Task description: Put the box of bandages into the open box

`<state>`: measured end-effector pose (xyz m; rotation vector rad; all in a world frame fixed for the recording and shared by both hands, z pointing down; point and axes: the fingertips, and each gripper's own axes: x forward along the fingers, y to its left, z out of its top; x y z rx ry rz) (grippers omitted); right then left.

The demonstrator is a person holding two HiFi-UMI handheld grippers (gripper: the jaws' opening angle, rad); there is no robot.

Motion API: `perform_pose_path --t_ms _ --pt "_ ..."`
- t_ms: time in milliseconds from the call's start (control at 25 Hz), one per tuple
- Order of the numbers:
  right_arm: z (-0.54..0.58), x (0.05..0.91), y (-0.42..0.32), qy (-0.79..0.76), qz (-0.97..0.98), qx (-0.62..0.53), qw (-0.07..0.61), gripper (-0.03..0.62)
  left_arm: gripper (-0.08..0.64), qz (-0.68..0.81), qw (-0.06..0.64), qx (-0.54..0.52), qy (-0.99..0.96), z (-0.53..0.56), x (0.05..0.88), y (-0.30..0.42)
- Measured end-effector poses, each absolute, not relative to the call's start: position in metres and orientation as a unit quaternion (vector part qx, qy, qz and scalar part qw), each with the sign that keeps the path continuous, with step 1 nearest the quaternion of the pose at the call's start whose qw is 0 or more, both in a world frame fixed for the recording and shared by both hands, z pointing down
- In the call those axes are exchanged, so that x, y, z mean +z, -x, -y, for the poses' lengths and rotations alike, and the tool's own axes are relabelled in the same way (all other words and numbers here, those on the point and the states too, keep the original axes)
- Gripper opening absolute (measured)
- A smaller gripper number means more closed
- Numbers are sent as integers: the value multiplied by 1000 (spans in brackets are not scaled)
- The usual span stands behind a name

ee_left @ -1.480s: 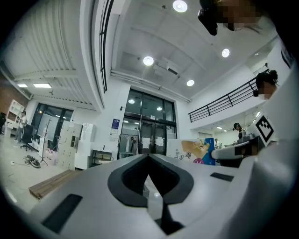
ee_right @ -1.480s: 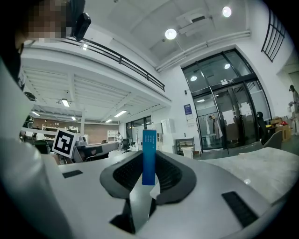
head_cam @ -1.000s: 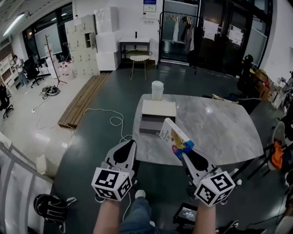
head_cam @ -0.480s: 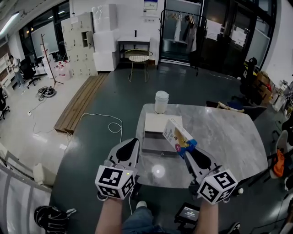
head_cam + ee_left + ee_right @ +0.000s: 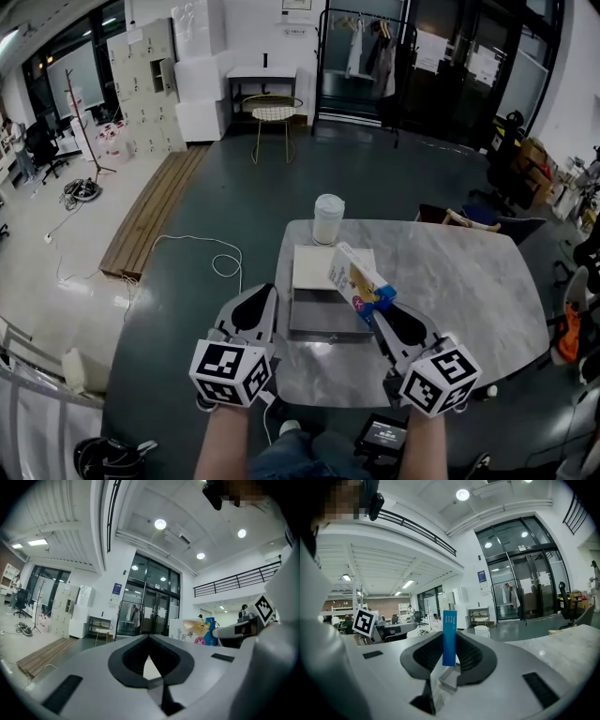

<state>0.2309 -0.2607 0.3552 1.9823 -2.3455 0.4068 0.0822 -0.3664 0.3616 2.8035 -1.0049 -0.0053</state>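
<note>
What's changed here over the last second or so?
The person stepped towards the grey marble table, carrying both claws forward; the white-and-blue bandage box in the right claw is now nearer the open grey box. Nothing was grabbed or released: the right claw still grips it, and the left claw stays empty.

I see the box of bandages (image 5: 359,279) as white with yellow print and a blue end. The open box (image 5: 323,328) is grey with a cream flap, and the table (image 5: 459,272) is pale grey marble. The left gripper (image 5: 269,290) and right gripper (image 5: 371,307) are light grey with black pads and black-and-white checked marker cubes.
</note>
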Motion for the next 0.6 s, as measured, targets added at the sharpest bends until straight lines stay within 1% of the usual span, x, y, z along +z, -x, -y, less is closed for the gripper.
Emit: perform_pose_path --t_ms 160,360,600 --pt "272 358 -245 -640 755 142 24 95 11 340 88 1 -936 380 362 -92" --pt "297 365 -247 -634 760 143 13 95 11 356 85 -2 -931 401 371 -85" --pt "313 365 -269 -615 772 162 6 95 11 375 85 5 -923 408 368 -105"
